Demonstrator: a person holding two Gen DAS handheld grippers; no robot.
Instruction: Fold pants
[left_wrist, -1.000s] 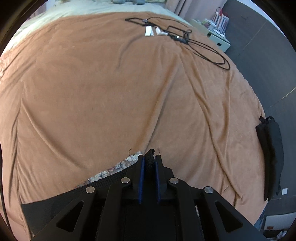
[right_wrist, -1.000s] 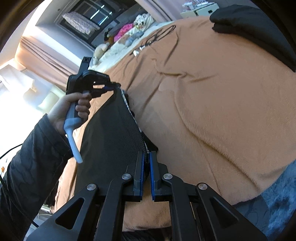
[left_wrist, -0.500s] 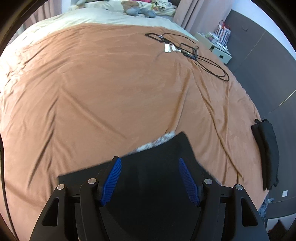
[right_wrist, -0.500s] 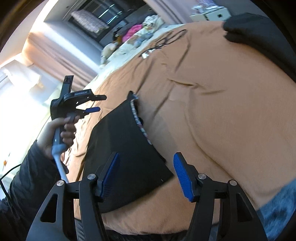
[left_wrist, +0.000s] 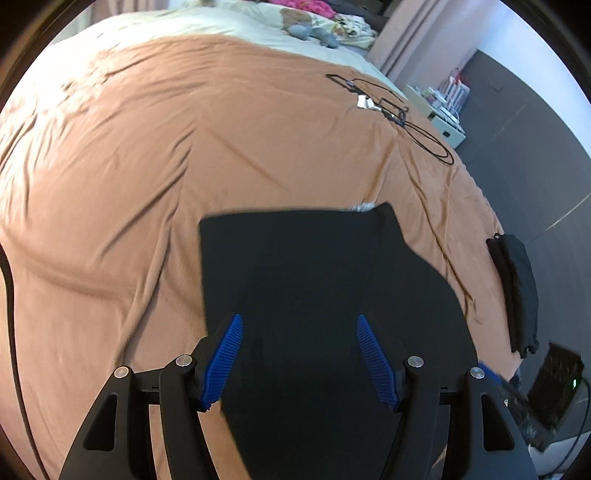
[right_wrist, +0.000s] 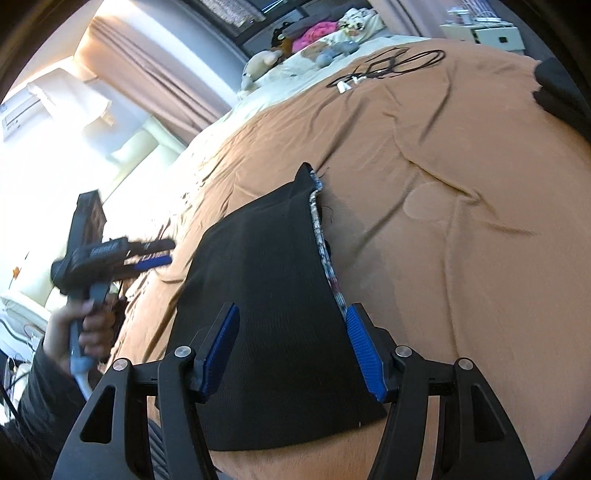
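Black pants lie flat and folded on the brown blanket; a patterned inner waistband shows at the far edge. They also show in the right wrist view. My left gripper is open and empty, hovering above the near part of the pants. My right gripper is open and empty above the pants' near edge. The left gripper also shows in the right wrist view, held in a hand, off the pants' left side.
A second dark folded garment lies at the bed's right edge. Black cables and white plugs lie at the far side. Stuffed toys sit on the cream sheet beyond. A dark device sits on the floor at right.
Both grippers were shut on the pants' edge a second ago, holding it up. They opened, the pants dropped flat on the blanket, and both grippers drew back and up.
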